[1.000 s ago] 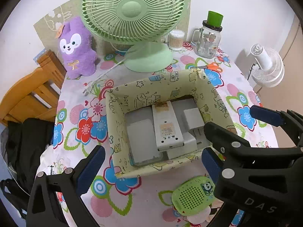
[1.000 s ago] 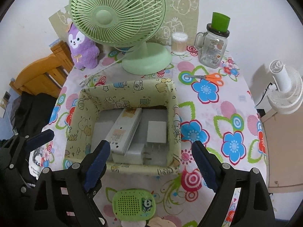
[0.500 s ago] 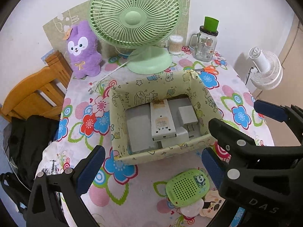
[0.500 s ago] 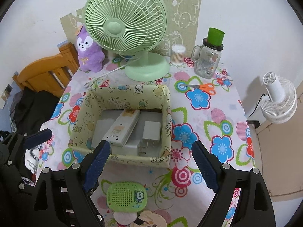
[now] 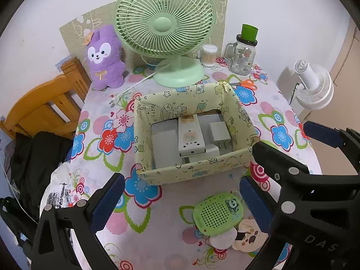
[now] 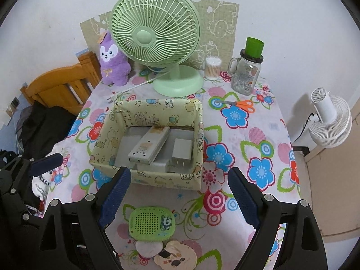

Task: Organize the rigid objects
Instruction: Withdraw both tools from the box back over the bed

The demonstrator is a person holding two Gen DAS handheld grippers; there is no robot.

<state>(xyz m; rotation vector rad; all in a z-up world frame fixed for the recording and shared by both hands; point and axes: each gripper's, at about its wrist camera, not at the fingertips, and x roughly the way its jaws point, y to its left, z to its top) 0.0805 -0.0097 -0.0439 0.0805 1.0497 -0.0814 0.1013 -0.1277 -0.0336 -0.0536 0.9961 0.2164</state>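
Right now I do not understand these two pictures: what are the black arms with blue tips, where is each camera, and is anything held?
No robot here: a person holds one two-finger gripper in each hand, each with a wide-angle camera looking along its fingers. One picture comes from the left gripper, the other from the right gripper; each also catches the other gripper at its edge. Both are open and hold nothing.

On the flowered table stands a yellow box holding a white remote and a white charger. In front lies a green speaker. Behind are a green fan, a purple plush, a glass jar and scissors.
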